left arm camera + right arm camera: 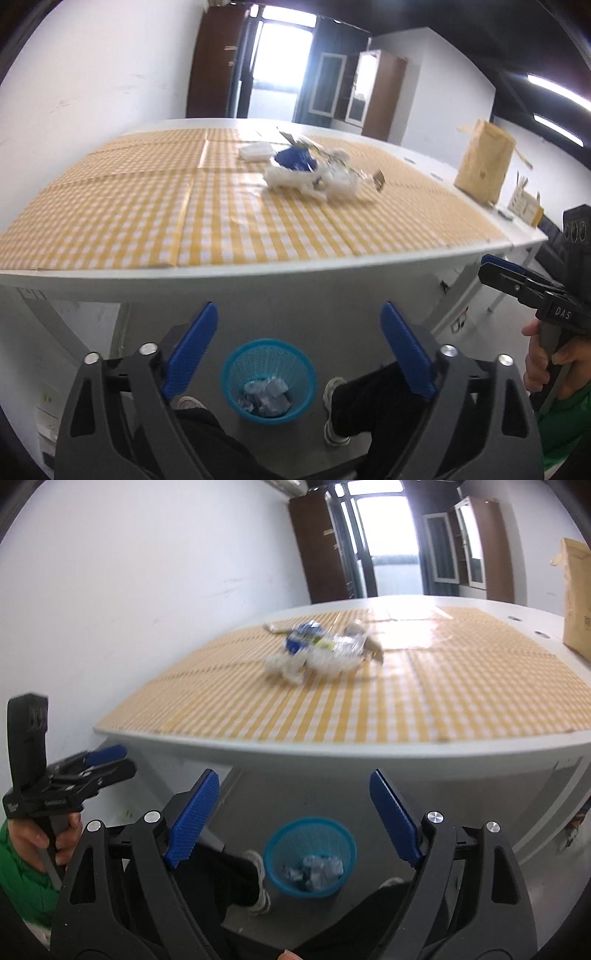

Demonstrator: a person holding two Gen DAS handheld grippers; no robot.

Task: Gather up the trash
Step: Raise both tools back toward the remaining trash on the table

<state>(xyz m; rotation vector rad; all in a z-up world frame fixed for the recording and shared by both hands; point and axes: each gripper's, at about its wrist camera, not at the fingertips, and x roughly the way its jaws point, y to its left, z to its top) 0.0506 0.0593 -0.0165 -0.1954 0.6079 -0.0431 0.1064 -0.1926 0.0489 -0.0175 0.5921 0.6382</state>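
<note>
A heap of trash [314, 171] [317, 651], white plastic, clear wrap and a blue wrapper, lies in the middle of the yellow checked tablecloth [147, 206] [461, 694]. On the floor below the table's near edge stands a blue mesh bin [268, 380] [309, 856] with crumpled wrappers inside. My left gripper [299, 328] hangs over the bin, jaws wide open, nothing between the blue pads [192, 350]. My right gripper [293, 797] is open and empty too, above the bin. Each gripper shows at the edge of the other's view, hand-held: the right gripper [498, 273], the left gripper [107, 760].
A brown paper bag [484, 162] [576, 594] stands at the table's right side, with a small box [524, 206] beyond it. The person's legs and white shoes [334, 410] [258, 882] flank the bin. A white wall runs along the left; cabinets and a doorway sit behind.
</note>
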